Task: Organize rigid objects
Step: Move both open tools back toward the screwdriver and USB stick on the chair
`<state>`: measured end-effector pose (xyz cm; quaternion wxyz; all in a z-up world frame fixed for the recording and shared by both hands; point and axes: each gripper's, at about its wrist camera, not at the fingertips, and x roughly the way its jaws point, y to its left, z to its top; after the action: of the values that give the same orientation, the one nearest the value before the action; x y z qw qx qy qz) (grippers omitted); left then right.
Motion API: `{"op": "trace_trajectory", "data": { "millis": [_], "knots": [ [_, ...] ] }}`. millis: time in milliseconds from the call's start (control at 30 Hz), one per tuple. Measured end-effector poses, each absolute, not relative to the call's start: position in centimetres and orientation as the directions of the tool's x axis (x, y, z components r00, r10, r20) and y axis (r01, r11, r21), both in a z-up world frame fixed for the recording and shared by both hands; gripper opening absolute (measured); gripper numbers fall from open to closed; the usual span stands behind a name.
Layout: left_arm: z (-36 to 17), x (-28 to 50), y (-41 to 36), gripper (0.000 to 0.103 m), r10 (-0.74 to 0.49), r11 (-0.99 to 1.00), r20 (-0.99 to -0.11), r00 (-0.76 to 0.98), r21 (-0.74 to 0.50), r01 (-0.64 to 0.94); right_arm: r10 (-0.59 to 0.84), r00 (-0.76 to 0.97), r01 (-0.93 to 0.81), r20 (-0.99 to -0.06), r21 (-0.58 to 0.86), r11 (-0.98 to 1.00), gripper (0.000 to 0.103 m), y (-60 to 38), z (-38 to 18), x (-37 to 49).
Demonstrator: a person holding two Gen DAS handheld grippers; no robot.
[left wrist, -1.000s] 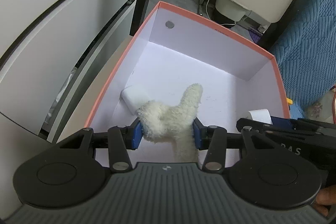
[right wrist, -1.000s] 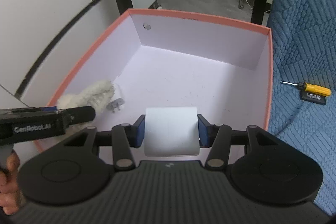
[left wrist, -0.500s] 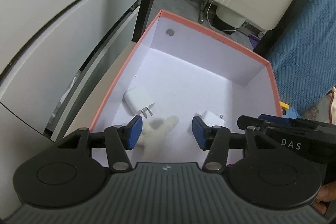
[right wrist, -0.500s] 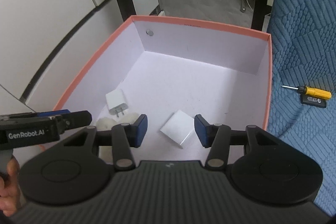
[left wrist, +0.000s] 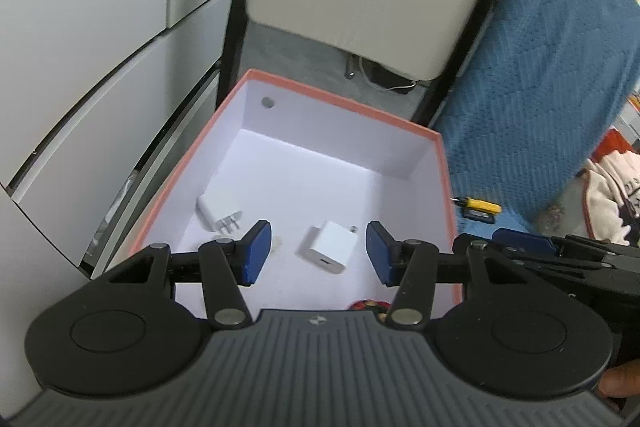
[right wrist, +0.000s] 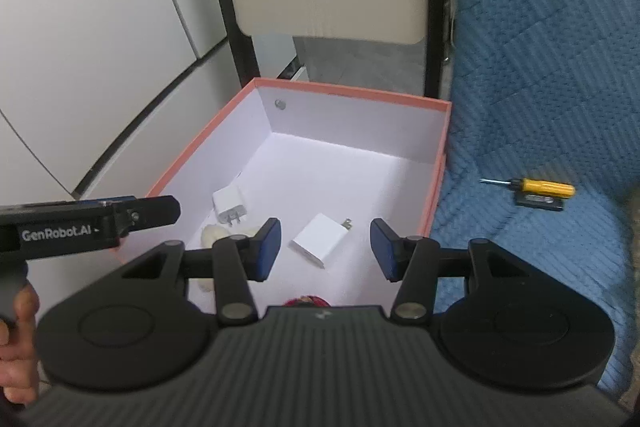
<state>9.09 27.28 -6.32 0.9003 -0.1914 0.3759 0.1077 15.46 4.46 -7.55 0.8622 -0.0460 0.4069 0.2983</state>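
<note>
One open cardboard box with a salmon-pink rim and smooth white inner walls serves as the landmark; a single small round metal disc sits high on its far wall. On the box floor lie two white wall chargers, both hard, glossy and blocky. The first charger rests near the box's left wall, its metal prongs pointing toward the near side. The second charger lies around the middle of the floor, tilted, a port showing on its near face. One fluffy cream plush piece sits just near of the first charger, partly hidden. Something red peeks out at the box's near edge; what it is cannot be told.

Both claws hover above the box's near side. The left claw is spread wide, holding nothing, and so is the right claw.

Outside the box's right wall, on a quilted blue fabric, lie one yellow-handled screwdriver and, touching it, one small dark flat object.
</note>
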Motion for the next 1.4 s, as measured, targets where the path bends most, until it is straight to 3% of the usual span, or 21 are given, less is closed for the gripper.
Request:
{"op": "trace_trajectory", "data": {
  "millis": [700,1100,1400],
  "knots": [
    [-2.1,5.3,12.7,0.058,-0.033,0.953,-0.641,0.767,-0.251,-0.169,0.452,0.603,-0.47,-0.658,0.165,0.867,0.053,-9.6,-4.6,8.9],
    [-3.1,2.8,5.4,0.059,-0.123,0.969,-0.628,0.768,-0.244,-0.044,0.381,0.667,-0.383,-0.641,0.143,0.913,0.053,-16.7,-5.2,4.7],
    [-4.2,2.7,4.4,0.058,-0.149,0.97,-0.648,0.747,-0.243,-0.018,0.355,0.68,-0.349,-0.642,0.143,0.926,0.053,-18.2,-6.6,3.6]
  ]
}}
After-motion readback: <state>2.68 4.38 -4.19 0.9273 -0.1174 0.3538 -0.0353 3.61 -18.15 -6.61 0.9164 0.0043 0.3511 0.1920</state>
